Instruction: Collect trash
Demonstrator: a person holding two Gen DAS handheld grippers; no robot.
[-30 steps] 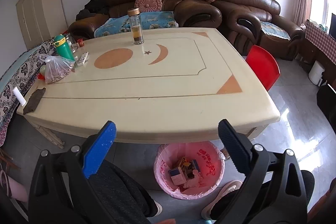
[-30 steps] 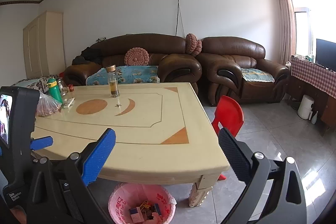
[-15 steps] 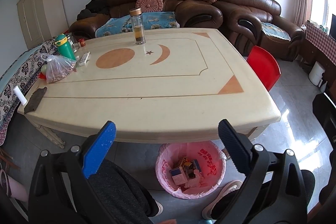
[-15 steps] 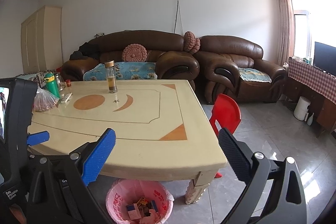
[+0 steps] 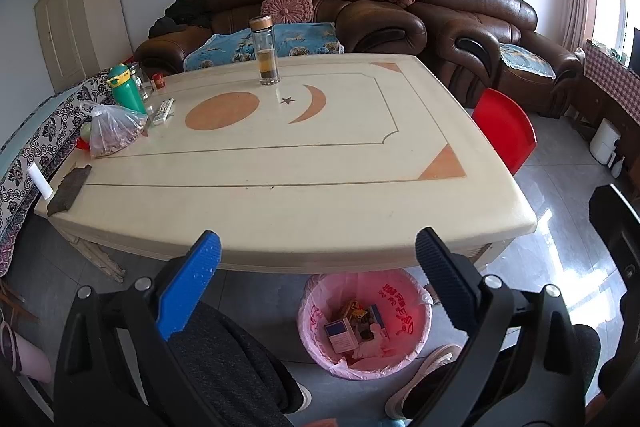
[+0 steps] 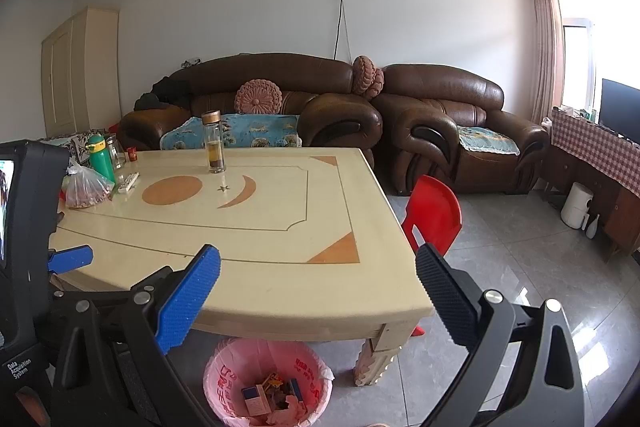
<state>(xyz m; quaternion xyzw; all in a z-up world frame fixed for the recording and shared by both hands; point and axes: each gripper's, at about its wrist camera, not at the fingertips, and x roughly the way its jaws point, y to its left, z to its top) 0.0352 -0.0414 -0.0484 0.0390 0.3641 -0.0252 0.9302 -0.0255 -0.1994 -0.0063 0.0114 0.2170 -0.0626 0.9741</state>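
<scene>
Both claws wide open and empty above the near edge of the table

The left claw [image 5: 316, 255] and the right claw [image 6: 318, 267] each had their fingers spread far apart, holding nothing. The trash lay in the pink-lined bin [image 5: 416, 311] on the floor under the near edge of the table [image 5: 320, 179]: small boxes and crumpled paper. On the table stood a glass bottle [image 5: 266, 51], and at its left end a green bottle [image 5: 124, 91] and a plastic bag [image 5: 114, 133]
</scene>
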